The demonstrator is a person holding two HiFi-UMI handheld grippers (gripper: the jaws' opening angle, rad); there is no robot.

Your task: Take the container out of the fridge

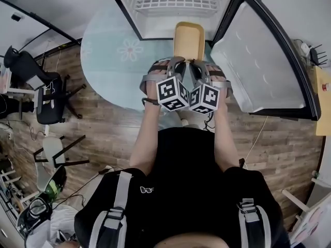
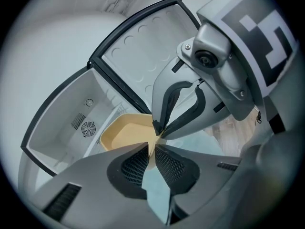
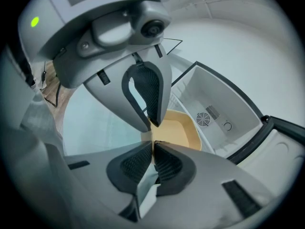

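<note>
Now, left gripper point(image 2: 153, 147) and right gripper point(image 3: 152, 144) jaws pinching container point(image 1: 189, 40) rim, fridge door point(image 1: 258, 61) wide

pale yellow container point(image 1: 189, 39), shallow, rectangular, open-topped and empty, gripped at its near rim and held about level, far end at the mouth of the white fridge point(image 1: 155, 22); door point(image 1: 258, 66) swung wide open on the right.

One container point(image 1: 189, 41), one fridge point(image 1: 160, 29), two claws point(image 2: 152, 149) point(image 3: 152, 146)

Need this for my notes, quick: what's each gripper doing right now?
Left gripper: closed on the container rim.
Right gripper: closed on the same rim.
</note>
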